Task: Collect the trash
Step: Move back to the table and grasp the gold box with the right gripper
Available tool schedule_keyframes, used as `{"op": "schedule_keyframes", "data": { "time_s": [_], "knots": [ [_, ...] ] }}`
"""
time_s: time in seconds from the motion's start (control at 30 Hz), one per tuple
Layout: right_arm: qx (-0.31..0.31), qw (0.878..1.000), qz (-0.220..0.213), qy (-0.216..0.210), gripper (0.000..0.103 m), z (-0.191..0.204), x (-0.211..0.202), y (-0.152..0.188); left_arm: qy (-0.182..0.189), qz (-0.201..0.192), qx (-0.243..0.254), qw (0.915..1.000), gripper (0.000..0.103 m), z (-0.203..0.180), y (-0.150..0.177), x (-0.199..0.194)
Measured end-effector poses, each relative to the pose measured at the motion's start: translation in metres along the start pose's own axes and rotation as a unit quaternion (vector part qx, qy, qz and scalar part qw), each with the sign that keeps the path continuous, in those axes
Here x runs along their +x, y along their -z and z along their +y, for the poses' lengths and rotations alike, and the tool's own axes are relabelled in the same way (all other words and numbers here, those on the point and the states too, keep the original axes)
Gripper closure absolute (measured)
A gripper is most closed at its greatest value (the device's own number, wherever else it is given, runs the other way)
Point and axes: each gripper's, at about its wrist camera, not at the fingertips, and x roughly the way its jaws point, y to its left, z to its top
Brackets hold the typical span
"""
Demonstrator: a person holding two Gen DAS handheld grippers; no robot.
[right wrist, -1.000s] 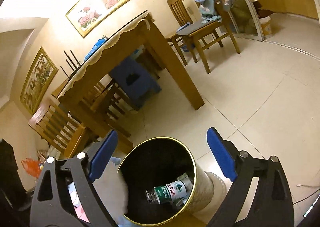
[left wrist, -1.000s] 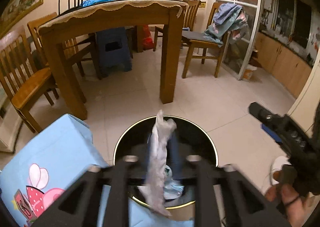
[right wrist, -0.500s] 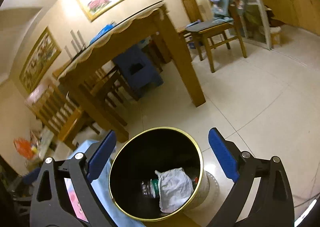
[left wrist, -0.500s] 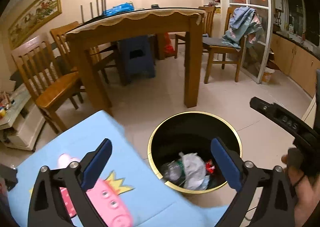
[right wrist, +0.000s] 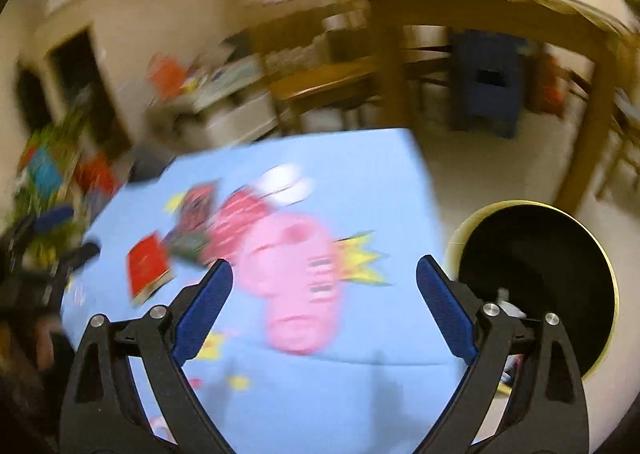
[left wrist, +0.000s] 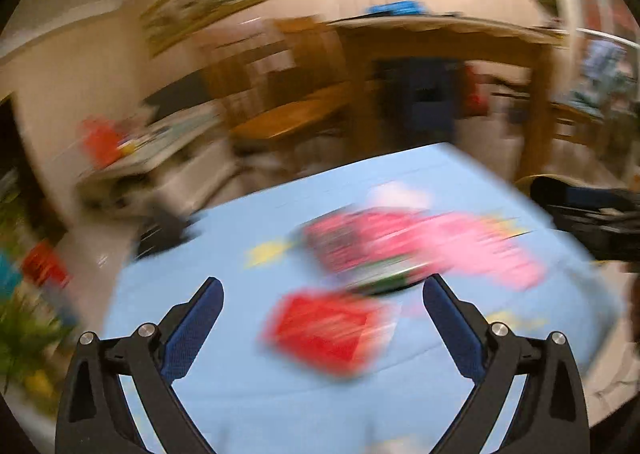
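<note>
Left gripper [left wrist: 323,294]: angled down over the light-blue cartoon tablecloth [left wrist: 240,394], fingers spread wide, nothing between the pads. The left jaws have just been opening and now stand fully apart. A flat red packet [left wrist: 326,334] lies on the cloth between and slightly ahead of the fingertips, apart from both pads. Ahead of it sits a dark printed wrapper [left wrist: 344,250]; blur prevents reading its print or exact outline.

Right gripper [right wrist: 324,278]: also angled down over the same cloth, fingers spread wide and empty. The pink cartoon figure [right wrist: 296,286] printed on the cloth lies between the fingertips. The black bin [right wrist: 560,266] with a gold rim stands on the floor just outside the right finger; its lower contents are partly hidden by that finger. The red packet appears well outside the left finger.

Both views are heavily smeared. The wooden dining table [right wrist: 500,6] and chairs beyond are recognisable in outline only.
</note>
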Motion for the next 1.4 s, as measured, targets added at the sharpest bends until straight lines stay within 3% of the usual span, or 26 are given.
{"op": "schedule_keyframes", "data": {
  "time_s": [0.1,0.17,0.27,0.4,0.6,0.77,0.83,0.9,0.97,1.03,1.07,1.23,1.27,1.3,1.33,1.4],
  "knots": [
    [-0.038,0.998,0.03,-0.039,0.02,0.057,0.024,0.001,-0.058,0.026,-0.049,0.9968,0.007,0.063,0.019,0.011],
    [-0.072,0.995,0.048,-0.054,0.02,0.093,0.04,0.006,-0.075,0.03,-0.091,0.9926,0.007,0.097,0.028,0.011],
    [-0.134,0.987,0.078,-0.039,0.025,0.134,0.065,0.01,-0.081,0.023,-0.132,0.9877,0.007,0.127,0.037,0.009],
    [-0.139,0.979,0.115,-0.094,0.031,0.163,0.084,0.003,-0.064,0.021,-0.169,0.9833,0.007,0.144,0.045,0.008],
    [-0.199,0.968,0.141,-0.057,0.025,0.213,0.121,-0.003,-0.033,0.016,-0.195,0.9802,0.007,0.15,0.051,0.006],
    [-0.202,0.96,0.181,-0.067,0.016,0.213,0.15,-0.002,-0.026,0.013,-0.198,0.9798,0.007,0.153,0.052,0.006],
    [-0.21,0.956,0.193,-0.068,0.018,0.214,0.159,-0.001,-0.023,0.017,-0.203,0.9788,0.007,0.155,0.054,0.008],
    [-0.232,0.951,0.196,-0.063,0.025,0.222,0.162,0.004,-0.02,0.021,-0.206,0.978,0.007,0.157,0.055,0.01],
    [-0.23,0.951,0.193,-0.071,0.064,0.225,0.157,0.004,-0.018,0.024,-0.21,0.9772,0.007,0.158,0.055,0.012],
    [-0.206,0.954,0.195,-0.093,0.087,0.22,0.15,0.002,-0.018,0.025,-0.211,0.9769,0.007,0.158,0.055,0.013],
    [-0.201,0.955,0.192,-0.1,0.09,0.218,0.145,0.002,-0.019,0.025,-0.211,0.9771,0.007,0.157,0.056,0.013],
    [-0.136,0.957,0.207,-0.153,0.086,0.198,0.127,0.009,-0.02,0.027,-0.201,0.979,0.007,0.153,0.055,0.014],
    [-0.117,0.96,0.202,-0.157,0.066,0.193,0.123,0.008,-0.021,0.028,-0.201,0.979,0.007,0.151,0.054,0.015],
    [-0.099,0.964,0.192,-0.156,0.054,0.186,0.119,0.004,-0.021,0.028,-0.201,0.9789,0.007,0.151,0.054,0.016],
    [-0.091,0.967,0.182,-0.152,0.047,0.184,0.115,0.002,-0.022,0.029,-0.201,0.9788,0.007,0.15,0.054,0.016],
    [-0.094,0.971,0.166,-0.143,0.047,0.182,0.111,-0.004,-0.021,0.031,-0.2,0.979,0.007,0.147,0.054,0.018]
  ]
}}
